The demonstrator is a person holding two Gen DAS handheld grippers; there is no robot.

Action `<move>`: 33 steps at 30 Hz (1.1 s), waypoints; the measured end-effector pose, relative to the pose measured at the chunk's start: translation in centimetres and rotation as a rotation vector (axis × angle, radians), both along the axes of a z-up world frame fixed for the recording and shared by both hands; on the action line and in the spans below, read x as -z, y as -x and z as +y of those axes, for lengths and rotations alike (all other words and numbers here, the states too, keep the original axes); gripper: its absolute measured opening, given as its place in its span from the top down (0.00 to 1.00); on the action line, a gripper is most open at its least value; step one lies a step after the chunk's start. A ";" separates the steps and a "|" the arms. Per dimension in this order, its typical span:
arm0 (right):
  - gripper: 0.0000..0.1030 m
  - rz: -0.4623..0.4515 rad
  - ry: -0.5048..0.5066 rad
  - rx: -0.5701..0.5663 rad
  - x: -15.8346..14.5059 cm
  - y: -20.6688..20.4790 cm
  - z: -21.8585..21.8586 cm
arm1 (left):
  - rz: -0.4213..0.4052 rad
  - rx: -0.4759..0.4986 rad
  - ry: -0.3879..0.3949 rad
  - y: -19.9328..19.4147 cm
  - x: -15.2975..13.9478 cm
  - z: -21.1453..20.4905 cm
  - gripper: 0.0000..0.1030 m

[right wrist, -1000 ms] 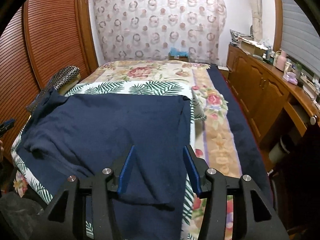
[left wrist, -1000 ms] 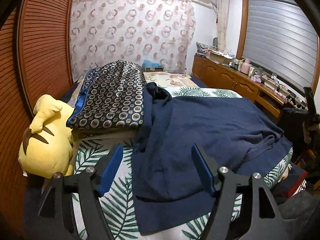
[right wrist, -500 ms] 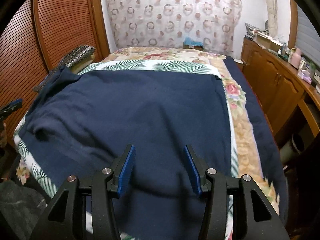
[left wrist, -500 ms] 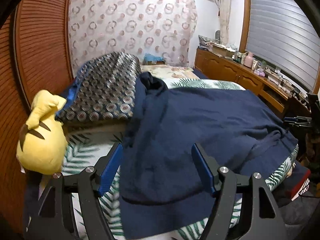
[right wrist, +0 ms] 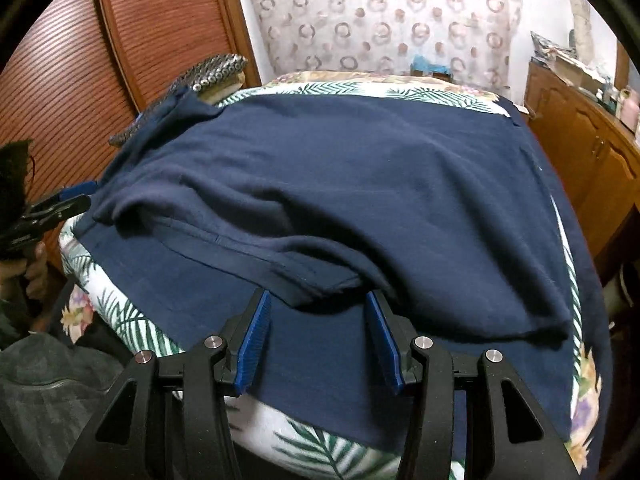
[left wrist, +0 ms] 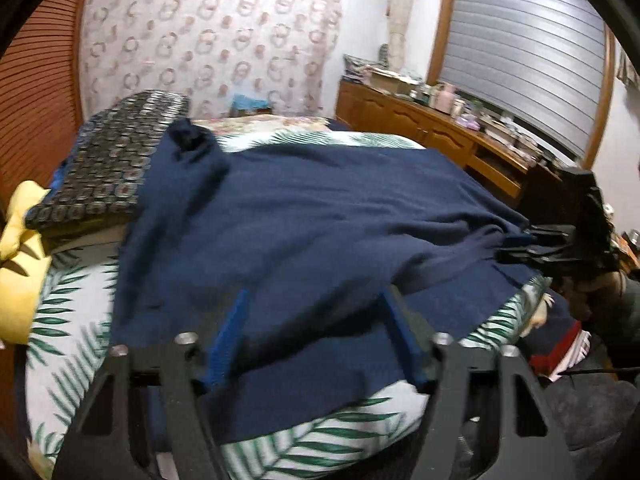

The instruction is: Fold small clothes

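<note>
1. Now the big dark blue cloth shirt (right wrist: pixel 340 184) lay spread on the leaf-print bed cover (left wrist: pixel 68 344).
2. Both hands had dropped closer to its near edge.
3. Left gripper (left wrist: pixel 316 340) had just been closing, jaws apart around a fold.
4. Right gripper (right wrist: pixel 318 340) stayed apart, gripping nothing yet.

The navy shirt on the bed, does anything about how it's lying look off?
Yes. The navy shirt is not flat: its far-left sleeve is bunched up against the patterned cushion, and a ridge of folded cloth runs across the near hem.
</note>
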State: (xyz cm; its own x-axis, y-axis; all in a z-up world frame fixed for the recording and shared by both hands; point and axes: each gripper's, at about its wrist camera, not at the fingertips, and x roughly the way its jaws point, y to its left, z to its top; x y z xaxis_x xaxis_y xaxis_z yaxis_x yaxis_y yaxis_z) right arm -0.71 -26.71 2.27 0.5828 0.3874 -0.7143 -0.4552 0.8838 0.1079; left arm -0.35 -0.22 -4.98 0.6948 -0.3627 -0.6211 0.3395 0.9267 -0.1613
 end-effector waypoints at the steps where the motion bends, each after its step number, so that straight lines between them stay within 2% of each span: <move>1: 0.50 -0.004 0.010 0.004 -0.1 -0.4 0.0 | 0.007 0.015 0.002 -0.1 0.1 -0.3 0.49; 3: 0.52 -0.019 0.031 0.011 -0.3 -0.9 0.0 | 0.021 0.052 0.011 0.0 0.3 -1.1 0.62; 6: 0.59 -0.037 0.054 0.028 -0.3 -0.9 0.3 | 0.047 0.121 0.023 0.0 0.5 -2.4 0.72; 8: 0.68 -0.041 0.057 0.037 -0.2 -1.2 0.2 | 0.055 0.153 0.029 0.1 0.6 -3.1 0.73; 12: 0.73 -0.045 0.055 0.041 -0.1 -1.4 0.3 | 0.082 0.203 0.009 -0.4 1.1 -4.4 0.73; 15: 0.74 -0.043 0.050 0.040 0.2 -1.1 0.6 | 0.090 0.158 -0.046 -1.8 1.6 -4.9 0.73; 17: 0.79 -0.045 0.048 0.039 0.3 -0.7 0.9 | 0.087 0.131 -0.071 -2.7 1.7 -4.9 0.73; 19: 0.83 -0.044 0.041 0.035 0.7 -0.2 1.1 | 0.091 0.110 -0.092 -3.2 1.9 -4.9 0.71; 21: 0.87 -0.042 0.035 0.029 0.9 -0.2 1.5 | 0.104 0.112 -0.084 -3.8 2.1 -5.0 0.60; 23: 0.89 -0.042 0.031 0.023 0.9 0.0 1.5 | 0.103 0.121 -0.087 -4.0 2.2 -5.4 0.56; 28: 0.92 -0.043 0.017 0.017 1.0 0.1 1.2 | 0.059 0.120 -0.189 -4.3 2.5 -6.8 0.55; 31: 0.94 -0.043 0.004 0.013 1.0 0.3 1.2 | 0.042 0.126 -0.237 -4.5 2.5 -7.4 0.60; 33: 0.94 -0.049 -0.003 0.010 0.9 0.4 1.3 | 0.051 0.136 -0.234 -5.0 2.4 -7.4 0.76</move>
